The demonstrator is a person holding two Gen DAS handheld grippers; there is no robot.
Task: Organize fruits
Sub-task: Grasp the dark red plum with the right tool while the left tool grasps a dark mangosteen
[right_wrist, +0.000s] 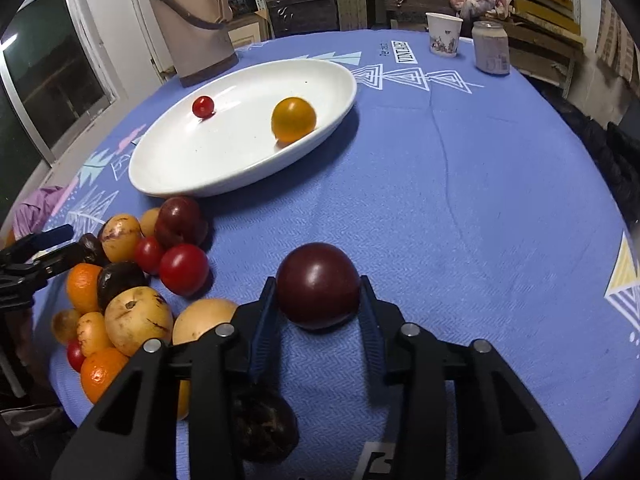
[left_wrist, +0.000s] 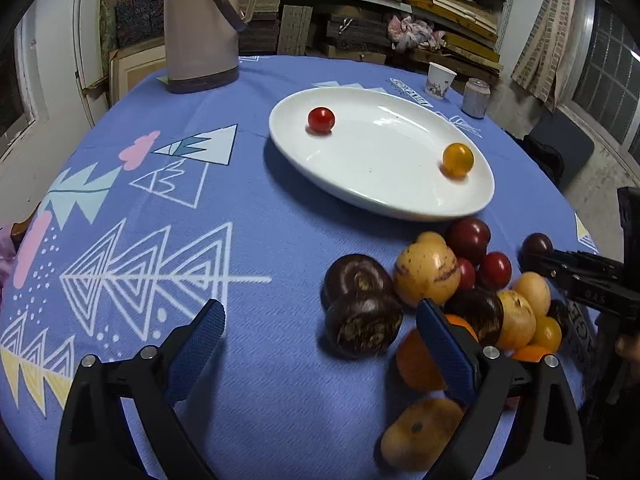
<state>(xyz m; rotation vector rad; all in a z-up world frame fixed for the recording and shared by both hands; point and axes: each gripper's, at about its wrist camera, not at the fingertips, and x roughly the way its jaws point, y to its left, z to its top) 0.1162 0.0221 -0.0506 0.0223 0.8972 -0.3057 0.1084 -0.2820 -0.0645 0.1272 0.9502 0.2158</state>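
Note:
A white oval plate (left_wrist: 380, 200) (right_wrist: 224, 176) holds a red cherry tomato (left_wrist: 321, 120) and a yellow tomato (left_wrist: 458, 159). In front of it lies a pile of fruit (left_wrist: 426, 272) (right_wrist: 132, 276): yellow-brown fruits, dark brown ones, red tomatoes, oranges and a dark plum. My left gripper (left_wrist: 320, 306) is open just above the cloth, its right finger (left_wrist: 440, 344) against the near edge of the pile and nothing held. My right gripper (right_wrist: 318, 286) is shut on a dark red plum (right_wrist: 318, 284) (left_wrist: 537, 243) that sits on the cloth to the right of the pile.
A tall beige thermos jug (left_wrist: 200, 28) stands behind the plate. A paper cup (right_wrist: 443, 36) and a small can (right_wrist: 491, 50) sit near the far table edge. The round table wears a blue patterned cloth (right_wrist: 460, 200). Shelves of wood lie beyond.

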